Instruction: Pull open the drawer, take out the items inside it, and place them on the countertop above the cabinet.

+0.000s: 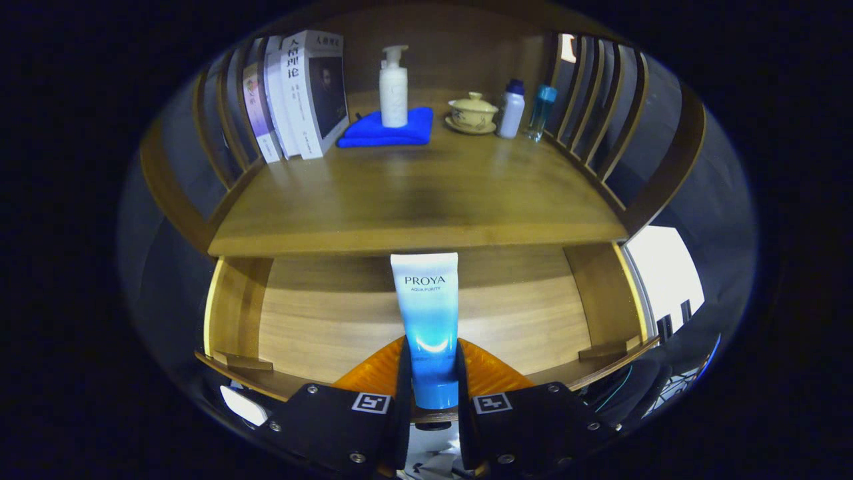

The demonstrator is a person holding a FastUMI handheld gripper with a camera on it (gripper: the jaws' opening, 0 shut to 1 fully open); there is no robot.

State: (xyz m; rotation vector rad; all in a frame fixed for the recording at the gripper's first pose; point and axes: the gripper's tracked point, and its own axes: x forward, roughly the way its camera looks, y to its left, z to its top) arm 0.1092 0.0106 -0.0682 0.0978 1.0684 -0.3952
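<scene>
Tool: the tool [432, 393] is clenched on one tube [430, 320], a finger [404, 380] pressing on each side of its lower end.
Tube: one, standing upright between the fingers, cap end down; white at the top, shading to bright blue lower down, with a blue cap; it rises ahead of the tool over the open drawer.
Writing on tube: "PROYA" in capitals, "AQUA PURITY" in smaller type below.
Drawer: one drawer [300, 320], pulled open just beyond the fingers; pale wooden floor, side walls to left and right.
Counter: one wooden counter [413, 193], above and beyond the drawer, with slatted rails on both sides.
Cloth: one blue folded cloth [383, 133], far ahead on the counter.
Pump bottle: one white pump bottle [393, 90], standing on the cloth.
Books: about four books [300, 93] upright, far ahead to the left; Chinese characters on the nearest spine, too small to read with confidence.
Lidded cup: one lidded cup [473, 112] on a saucer, far ahead to the right of the cloth.
Bottles: two small bottles [512, 110], one white with a dark cap, one clear with a teal cap, right of the cup.
</scene>
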